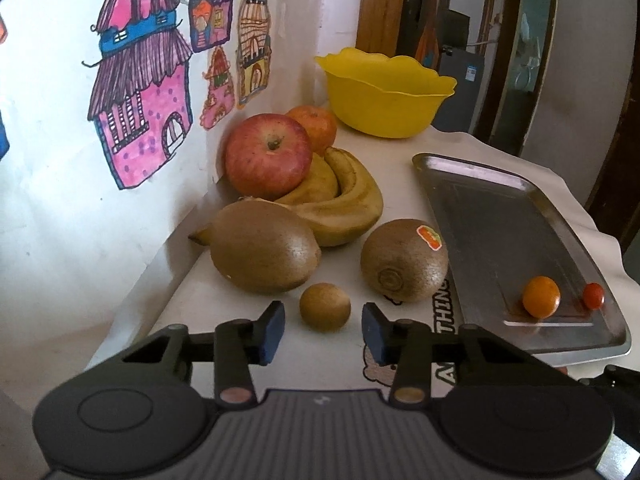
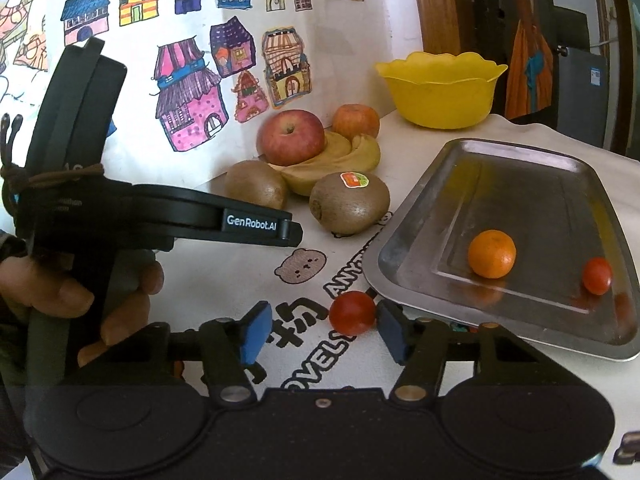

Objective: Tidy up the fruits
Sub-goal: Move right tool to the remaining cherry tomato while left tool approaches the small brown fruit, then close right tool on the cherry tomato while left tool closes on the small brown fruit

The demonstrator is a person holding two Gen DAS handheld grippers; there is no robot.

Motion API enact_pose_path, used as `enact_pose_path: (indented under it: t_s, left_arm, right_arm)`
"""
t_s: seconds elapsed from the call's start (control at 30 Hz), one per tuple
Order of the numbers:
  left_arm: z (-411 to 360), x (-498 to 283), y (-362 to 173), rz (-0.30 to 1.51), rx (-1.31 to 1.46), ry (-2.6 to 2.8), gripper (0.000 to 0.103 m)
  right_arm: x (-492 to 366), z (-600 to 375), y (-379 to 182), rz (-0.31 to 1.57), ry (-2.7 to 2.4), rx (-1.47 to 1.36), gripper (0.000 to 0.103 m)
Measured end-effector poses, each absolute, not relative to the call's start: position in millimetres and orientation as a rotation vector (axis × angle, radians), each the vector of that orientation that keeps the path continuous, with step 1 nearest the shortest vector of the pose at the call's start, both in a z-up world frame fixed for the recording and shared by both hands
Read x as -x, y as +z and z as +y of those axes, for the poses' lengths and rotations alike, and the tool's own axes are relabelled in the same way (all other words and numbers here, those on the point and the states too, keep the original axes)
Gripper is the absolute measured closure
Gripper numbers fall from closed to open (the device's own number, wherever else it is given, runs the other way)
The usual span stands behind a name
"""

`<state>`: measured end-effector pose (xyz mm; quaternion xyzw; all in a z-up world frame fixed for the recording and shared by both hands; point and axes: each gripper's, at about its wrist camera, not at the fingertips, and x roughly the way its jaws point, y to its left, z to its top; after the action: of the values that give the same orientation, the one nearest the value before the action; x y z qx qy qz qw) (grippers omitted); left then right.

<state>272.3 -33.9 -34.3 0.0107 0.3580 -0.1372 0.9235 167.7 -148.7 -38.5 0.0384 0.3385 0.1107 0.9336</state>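
Note:
My left gripper [image 1: 323, 330] is open, its blue pads either side of a small brown round fruit [image 1: 325, 307] on the table. Behind it lie two kiwis [image 1: 264, 248] [image 1: 404, 266], bananas [image 1: 340, 204], a red apple [image 1: 267, 156] and an orange [image 1: 316, 126]. My right gripper [image 2: 320, 330] is open around a cherry tomato [image 2: 352, 313] that sits close to the right pad. The steel tray [image 2: 520, 184] holds a small orange [image 2: 492, 254] and another cherry tomato [image 2: 597, 276]. The left gripper's body [image 2: 160, 216] shows in the right wrist view.
A yellow bowl [image 1: 384, 92] stands at the back of the table next to the wall. Drawings of houses [image 1: 140, 92] cover the wall on the left. A printed white cloth [image 2: 304, 268] covers the table. A doorway and dark furniture lie beyond on the right.

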Motion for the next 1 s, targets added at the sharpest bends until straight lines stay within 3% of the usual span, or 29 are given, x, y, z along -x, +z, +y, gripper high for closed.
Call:
enact_pose_path:
  t_s: [0.2, 0.5, 0.6, 1.0]
  left_arm:
    - [-32.6, -273.1, -34.5, 0.732, -0.016, -0.272, 0.068]
    - [-29.3, -271.4, -34.7, 0.724, -0.007, -0.262, 0.073]
    - [-29.1, -266.7, -33.8, 0.726, -0.010, -0.259, 0.073]
    - [-28.5, -230.0, -30.5, 0.739, -0.004, -0.275, 0.073]
  right_arm:
    - [-169.6, -146.4, -39.0, 0.690, 0.219, -0.062, 0.053]
    - [-171.6, -143.4, -39.5, 0.688, 0.202, -0.040, 0.065]
    - [-171.7, -144.2, -39.4, 0.688, 0.198, -0.043, 0.078]
    - [-158.6, -152.3, -38.4, 0.681, 0.184, -0.057, 0.078]
